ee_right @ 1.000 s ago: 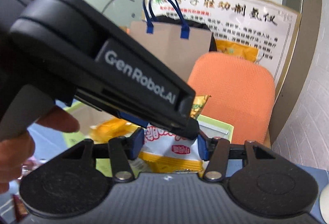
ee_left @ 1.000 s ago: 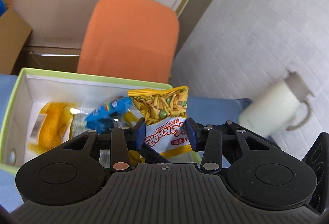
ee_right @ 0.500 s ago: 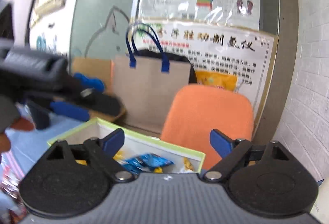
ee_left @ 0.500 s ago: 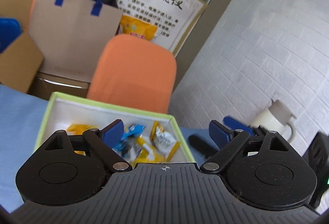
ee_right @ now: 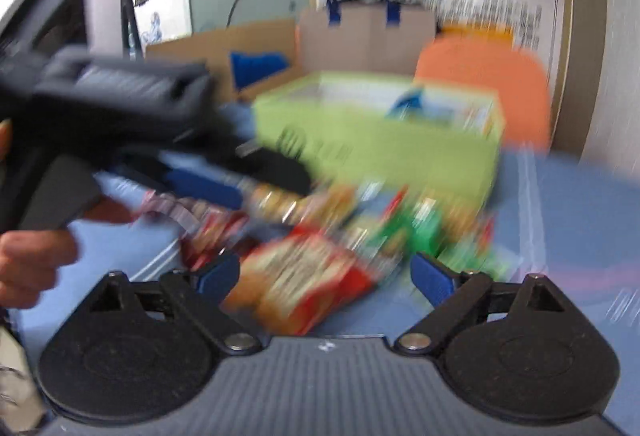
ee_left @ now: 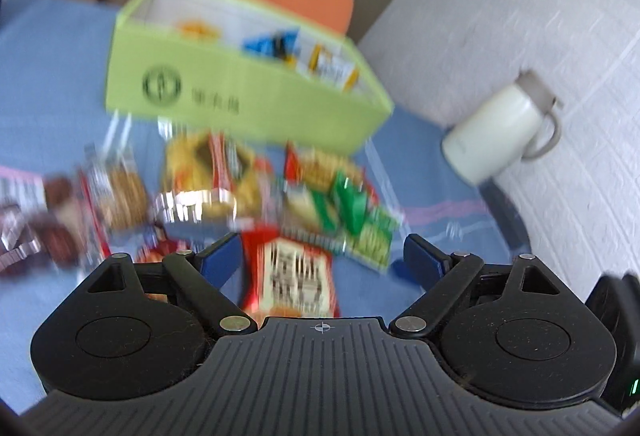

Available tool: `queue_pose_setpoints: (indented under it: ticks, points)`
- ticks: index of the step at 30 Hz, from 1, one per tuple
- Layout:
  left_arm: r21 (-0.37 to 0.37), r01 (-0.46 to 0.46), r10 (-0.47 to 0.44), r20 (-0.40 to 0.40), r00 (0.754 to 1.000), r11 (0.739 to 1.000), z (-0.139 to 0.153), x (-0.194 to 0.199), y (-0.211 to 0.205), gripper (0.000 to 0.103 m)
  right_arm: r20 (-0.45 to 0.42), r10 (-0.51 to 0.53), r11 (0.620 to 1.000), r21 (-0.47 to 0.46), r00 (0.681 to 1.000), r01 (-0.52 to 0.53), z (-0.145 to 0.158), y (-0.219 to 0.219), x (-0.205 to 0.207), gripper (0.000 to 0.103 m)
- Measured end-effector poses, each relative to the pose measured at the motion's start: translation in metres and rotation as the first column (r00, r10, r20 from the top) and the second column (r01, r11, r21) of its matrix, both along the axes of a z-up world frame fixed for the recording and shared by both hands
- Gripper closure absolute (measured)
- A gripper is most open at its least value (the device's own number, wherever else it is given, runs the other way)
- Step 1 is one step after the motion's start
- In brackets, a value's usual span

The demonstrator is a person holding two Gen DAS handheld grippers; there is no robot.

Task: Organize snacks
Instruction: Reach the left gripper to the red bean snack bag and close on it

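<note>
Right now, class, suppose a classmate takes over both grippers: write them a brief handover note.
Left gripper: jaws wide but closing slightly, holding nothing, over a red packet on the blue cloth.
Right gripper: open, empty, above a red-and-orange packet.
Green box: at the back of the cloth, with a blue packet, a yellow one and a white-and-orange one inside.
Done: those few boxed.
Left: the loose pile in front of the box, among it a green packet. The frames are blurred, so I cannot count.

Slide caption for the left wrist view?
Left gripper closing above red snack packet, green box behind.
</note>
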State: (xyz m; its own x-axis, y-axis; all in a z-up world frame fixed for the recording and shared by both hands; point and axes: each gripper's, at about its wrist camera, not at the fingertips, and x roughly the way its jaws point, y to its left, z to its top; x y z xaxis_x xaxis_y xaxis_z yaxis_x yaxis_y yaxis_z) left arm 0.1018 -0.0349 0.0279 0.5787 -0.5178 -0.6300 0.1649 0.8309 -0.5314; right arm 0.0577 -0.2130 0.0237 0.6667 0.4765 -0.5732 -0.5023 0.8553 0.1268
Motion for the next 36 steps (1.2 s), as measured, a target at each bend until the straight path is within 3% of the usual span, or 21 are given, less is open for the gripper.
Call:
queue_pose_setpoints:
  ticks: [5,10,12,18,23,31,36]
  points:
    - [0.024,0.011,-0.009,-0.073,0.997,1.000,-0.019,0.008,-0.007,0.029,-0.053,0.023,1.000,0.016,0.998,-0.022,-0.022,0.025,-0.010,0.011]
    - [-0.007,0.125,-0.125,-0.145,0.982,0.992,-0.032,0.011,-0.012,0.034,-0.084,0.027,1.000,-0.012,0.996,-0.028,-0.027,0.036,0.002,0.011]
    - [0.004,0.187,-0.185,-0.126,0.975,0.982,-0.031,0.002,-0.018,0.034,-0.065,0.047,0.999,-0.022,0.997,-0.048,-0.025,0.036,-0.007,0.011]
    - [0.072,0.241,-0.234,-0.099,0.967,0.968,-0.027,-0.040,-0.047,0.032,-0.040,0.063,0.995,-0.068,0.997,-0.066,-0.020,0.025,-0.043,0.011]
    - [0.123,0.225,-0.217,-0.078,0.973,0.966,-0.028,-0.070,-0.069,0.031,-0.053,0.055,0.995,-0.084,0.997,-0.060,-0.023,0.012,-0.067,0.011]
    - [0.102,0.162,-0.155,-0.078,0.985,0.981,-0.024,-0.074,-0.060,0.031,-0.074,-0.018,1.000,-0.007,0.997,0.017,-0.022,-0.006,-0.070,0.011]
    - [0.088,0.148,-0.142,-0.075,0.987,0.985,-0.025,-0.075,-0.057,0.025,-0.073,-0.029,1.000,-0.004,0.997,0.029,-0.024,-0.007,-0.072,0.010]
